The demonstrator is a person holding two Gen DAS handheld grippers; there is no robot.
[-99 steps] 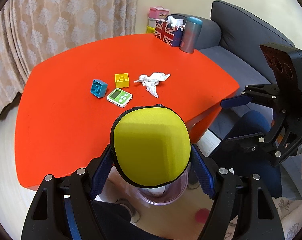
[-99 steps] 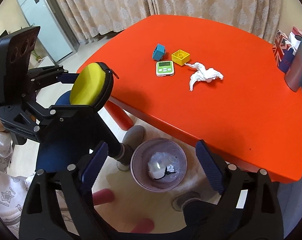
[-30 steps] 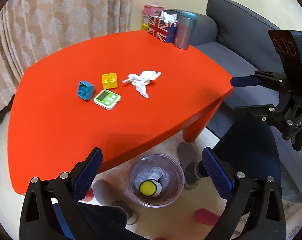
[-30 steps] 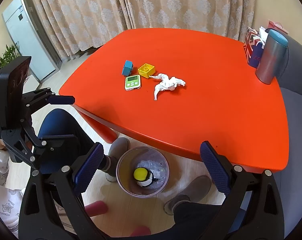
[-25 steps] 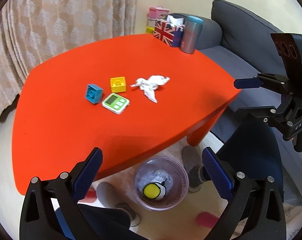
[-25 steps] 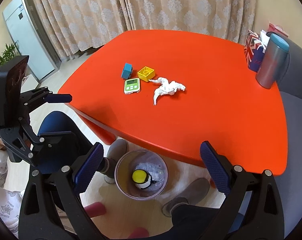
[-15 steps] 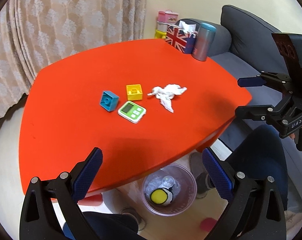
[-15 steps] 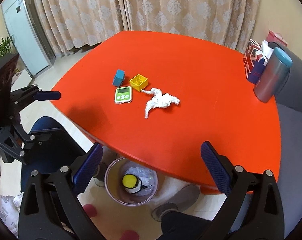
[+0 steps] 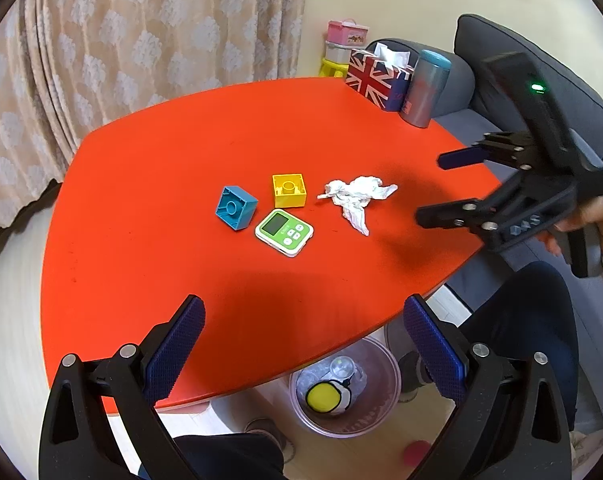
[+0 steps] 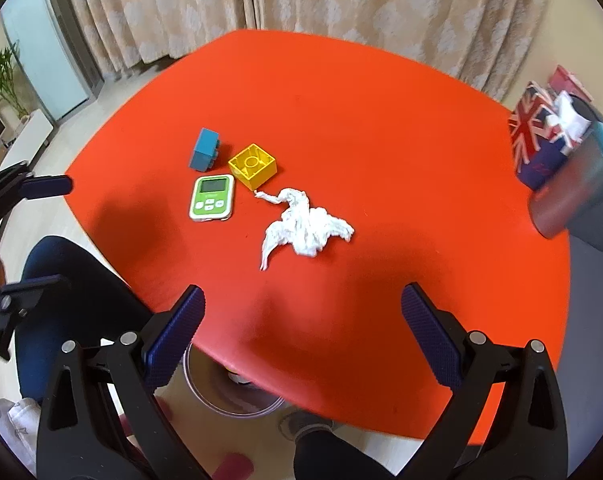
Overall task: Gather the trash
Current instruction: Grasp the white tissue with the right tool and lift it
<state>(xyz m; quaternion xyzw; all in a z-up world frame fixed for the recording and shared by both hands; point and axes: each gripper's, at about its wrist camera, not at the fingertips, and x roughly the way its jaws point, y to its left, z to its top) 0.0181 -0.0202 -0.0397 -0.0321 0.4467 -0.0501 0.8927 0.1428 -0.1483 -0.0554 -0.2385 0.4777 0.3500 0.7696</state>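
A crumpled white tissue [image 9: 355, 199] lies in the middle of the red table [image 9: 173, 152]; it also shows in the right wrist view [image 10: 305, 228]. A clear trash bin [image 9: 343, 388] stands on the floor under the table's near edge, with a yellow round case [image 9: 322, 397] inside. In the right wrist view only the bin's rim [image 10: 221, 402] shows. My left gripper [image 9: 303, 344] is open and empty above the table's near edge. My right gripper [image 10: 301, 334] is open and empty, just short of the tissue; it also shows in the left wrist view [image 9: 441, 186].
A blue block [image 9: 236, 207], a yellow block [image 9: 288, 190] and a green timer [image 9: 284, 232] lie left of the tissue. A Union Jack tissue box [image 9: 375, 80] and a grey tumbler [image 9: 425, 88] stand at the far corner. A grey sofa [image 9: 549, 80] is behind.
The yellow case left my left gripper and now lies in the bin. Both grippers rose and moved forward over the table, the right one toward the tissue.
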